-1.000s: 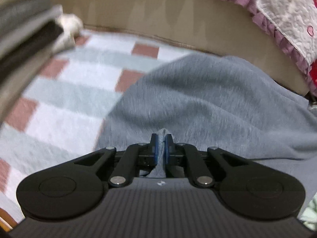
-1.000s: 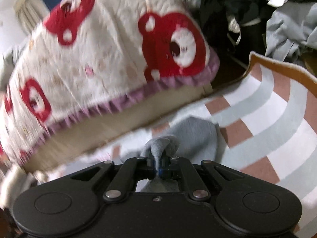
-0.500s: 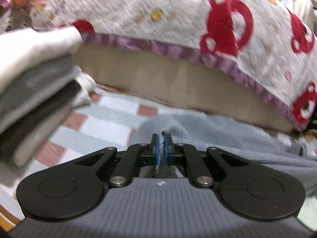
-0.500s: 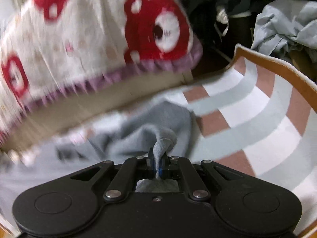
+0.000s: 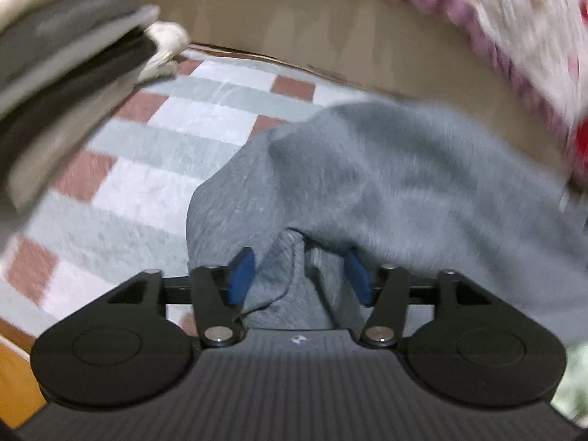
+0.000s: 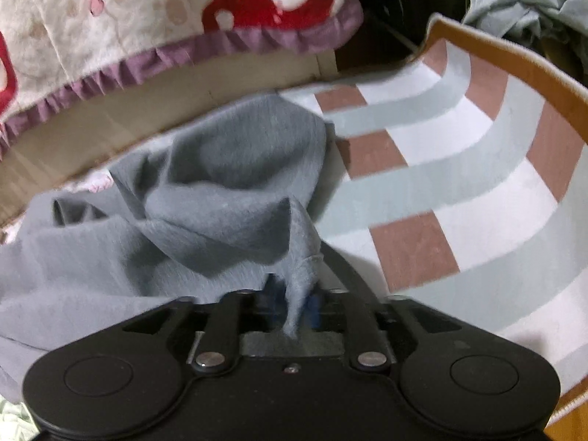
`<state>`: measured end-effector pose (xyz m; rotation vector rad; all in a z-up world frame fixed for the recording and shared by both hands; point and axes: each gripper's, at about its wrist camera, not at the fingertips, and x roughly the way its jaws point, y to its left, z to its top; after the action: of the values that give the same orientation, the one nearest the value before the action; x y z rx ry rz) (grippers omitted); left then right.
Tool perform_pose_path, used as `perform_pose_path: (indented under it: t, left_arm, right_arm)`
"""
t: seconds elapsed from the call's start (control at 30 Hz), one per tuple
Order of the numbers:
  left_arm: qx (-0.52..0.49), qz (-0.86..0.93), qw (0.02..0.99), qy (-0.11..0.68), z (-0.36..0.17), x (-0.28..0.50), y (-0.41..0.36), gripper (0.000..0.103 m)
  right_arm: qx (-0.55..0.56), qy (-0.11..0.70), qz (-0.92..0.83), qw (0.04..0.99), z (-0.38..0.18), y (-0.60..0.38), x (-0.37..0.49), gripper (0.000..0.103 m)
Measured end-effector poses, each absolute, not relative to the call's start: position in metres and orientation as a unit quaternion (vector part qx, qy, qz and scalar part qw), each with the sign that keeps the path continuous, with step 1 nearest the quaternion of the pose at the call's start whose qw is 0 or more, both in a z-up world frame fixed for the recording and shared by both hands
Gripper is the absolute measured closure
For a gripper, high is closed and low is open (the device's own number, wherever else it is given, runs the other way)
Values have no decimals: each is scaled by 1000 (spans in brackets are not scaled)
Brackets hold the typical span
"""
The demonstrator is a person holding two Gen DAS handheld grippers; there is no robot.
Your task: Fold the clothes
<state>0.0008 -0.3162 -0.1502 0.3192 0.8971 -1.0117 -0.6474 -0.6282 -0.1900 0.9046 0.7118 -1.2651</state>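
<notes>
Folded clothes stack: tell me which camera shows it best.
Left wrist view. The folded clothes stack fills its upper left corner, blurred, with layered edges visible above the checked rug. The right wrist view shows none of it.

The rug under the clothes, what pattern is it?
The rug: white, pale grey-green and reddish-brown checks, orange border; clearest in the right wrist view.

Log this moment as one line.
left tool: open | right tool: opening | grey fleece garment: on checked rug

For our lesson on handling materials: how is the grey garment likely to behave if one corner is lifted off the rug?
The grey garment is probably floppy: it lies in soft folds and sags on the checked rug. It likely looks light, since a thin bunch stands up at the right tool. Between the open left tool it droops, so it may slide free.
</notes>
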Motion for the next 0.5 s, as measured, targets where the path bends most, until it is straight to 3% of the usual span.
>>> perform_pose_path:
  t: [0.1, 0.2, 0.3, 0.33, 0.37, 0.4, 0.5]
  left_arm:
    - [228, -458, 771, 378, -157, -17, -328, 33]
    - [236, -452, 777, 369, -156, -20, -329, 25]
    - [242, -447, 782, 362, -155, -22, -330, 26]
    - [238, -449, 781, 365, -153, -21, -327, 32]
    - [230, -454, 779, 367, -149, -19, -324, 52]
    - [223, -453, 781, 368, -147, -16, -321, 61]
    - [199, -448, 792, 364, -139, -7, -314, 71]
  right_arm:
    - [420, 335, -593, 599, -195, -632, -648, 42]
    - [465, 328, -564, 598, -192, -631, -649, 42]
    - [521, 305, -517, 606, -190, -628, -650, 38]
    - [538, 301, -499, 609, -190, -627, -650, 38]
    - [553, 295, -485, 609, -192, -625, -650, 36]
    - [569, 289, -473, 608, -194, -624, -651, 33]
    - [603, 272, -451, 599, -206, -623, -653, 30]
